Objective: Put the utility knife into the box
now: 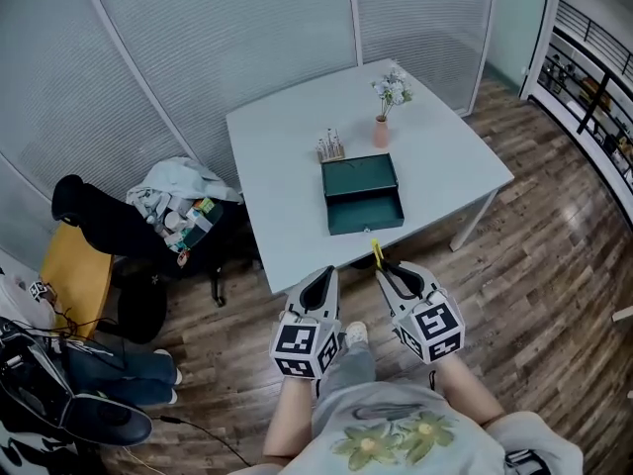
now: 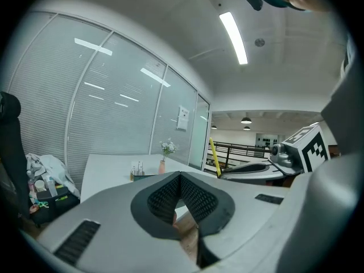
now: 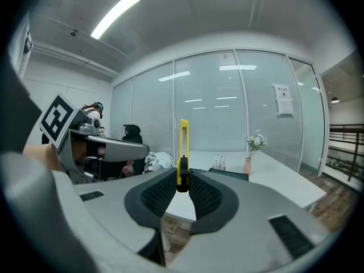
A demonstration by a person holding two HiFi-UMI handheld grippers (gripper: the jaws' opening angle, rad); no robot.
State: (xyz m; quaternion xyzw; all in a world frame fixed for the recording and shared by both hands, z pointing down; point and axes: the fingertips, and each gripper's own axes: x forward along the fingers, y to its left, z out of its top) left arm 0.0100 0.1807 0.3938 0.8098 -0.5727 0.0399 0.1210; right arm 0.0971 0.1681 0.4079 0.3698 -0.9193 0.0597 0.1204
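A yellow utility knife (image 1: 376, 253) stands upright between the pads of my right gripper (image 1: 386, 268), which is shut on it; in the right gripper view the knife (image 3: 183, 152) rises from the jaw tips. My left gripper (image 1: 321, 275) is beside it, shut with nothing between its fingers (image 2: 170, 192). Both grippers hover close to the person's body, off the near edge of the white table (image 1: 277, 186). The dark green box (image 1: 363, 194) lies open on the table ahead of them, and shows in the right gripper view as the box (image 3: 230, 175) beyond the knife.
A pink vase with white flowers (image 1: 383, 127) and a small rack of thin items (image 1: 330, 147) stand just behind the box. Left of the table sit a black chair with clothes and bags (image 1: 168, 211). Glass partitions with blinds close the back; wooden floor surrounds the table.
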